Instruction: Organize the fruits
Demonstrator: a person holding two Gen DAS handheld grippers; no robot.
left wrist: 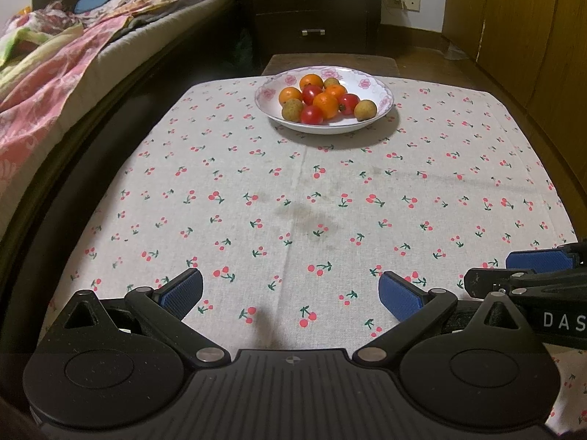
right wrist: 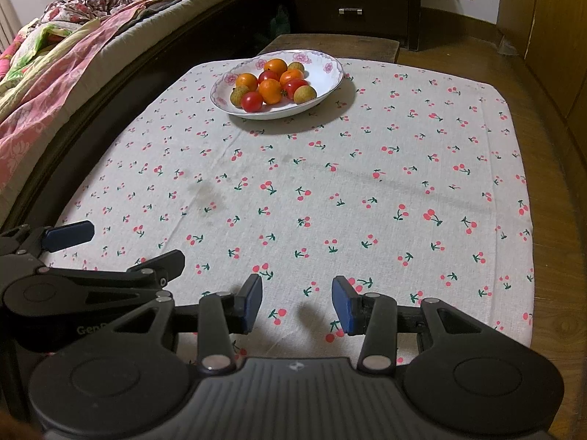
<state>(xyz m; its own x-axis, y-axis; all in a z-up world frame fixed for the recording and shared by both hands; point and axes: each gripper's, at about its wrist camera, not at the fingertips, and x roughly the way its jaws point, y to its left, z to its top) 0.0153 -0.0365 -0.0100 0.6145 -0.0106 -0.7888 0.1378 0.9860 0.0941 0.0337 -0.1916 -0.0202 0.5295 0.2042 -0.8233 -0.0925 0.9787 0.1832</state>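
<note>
Left claw (left wrist: 291,293) low in frame, pads spread wide, nothing between; right claw (right wrist: 297,306) likewise parted, narrower, empty, hovering above the cloth (right wrist: 330,183); each poking into the other's view, right one at lower right of the left view, left one at lower left of the right view.

Further out, upper centre: bowl (left wrist: 370,84) at the cloth's far edge, fruits (left wrist: 324,104) all heaped inside, oranges, red ones, brownish ones mixed; none loose on the cloth.

Step in hand? Hard to call; fits fruits gathered and done, fits equally a mixed heap awaiting sorting; no second dish visible to sort into. Any reach would call for crossing the whole cloth and a gentle pinch on small round rollers.

Left view alone showing bowl nearly head-on; right view from the side, more floor at right; bed (right wrist: 55,73) upper left in both.
</note>
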